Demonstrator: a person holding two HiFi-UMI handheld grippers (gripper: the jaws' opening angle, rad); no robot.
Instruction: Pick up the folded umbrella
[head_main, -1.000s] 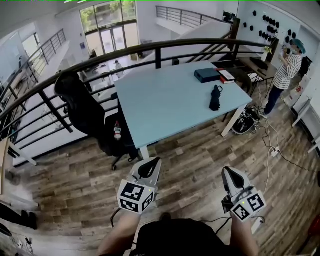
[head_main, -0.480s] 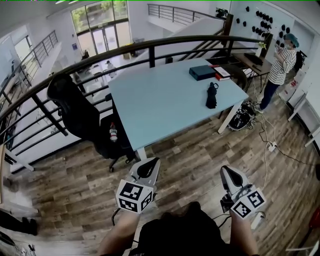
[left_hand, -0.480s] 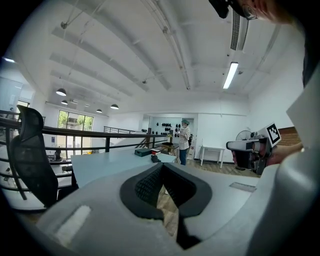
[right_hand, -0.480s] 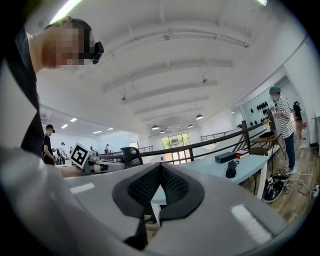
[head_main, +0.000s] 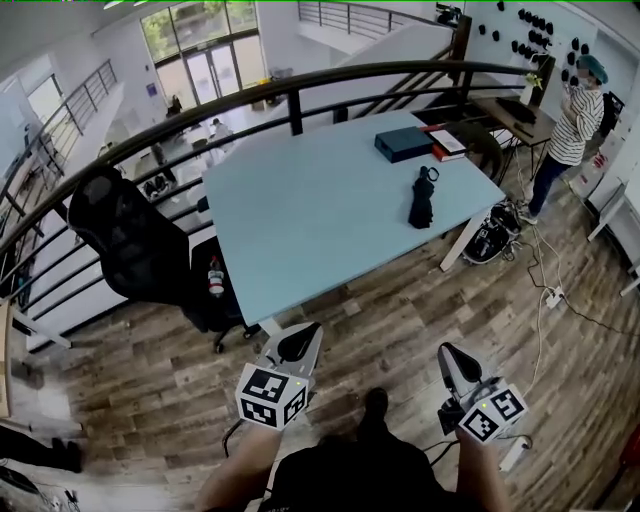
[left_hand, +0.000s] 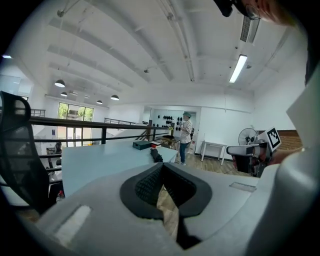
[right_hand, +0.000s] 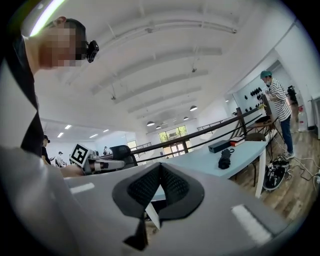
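Approach stage. Folded umbrella (head_main: 422, 198) near desk (head_main: 300, 210) right edge, well apart. Left gripper (head_main: 298, 343), right gripper (head_main: 452, 362) closed, empty. Next: advance, open.

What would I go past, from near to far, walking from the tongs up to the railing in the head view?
wooden floor → table → folded umbrella → dark box → railing
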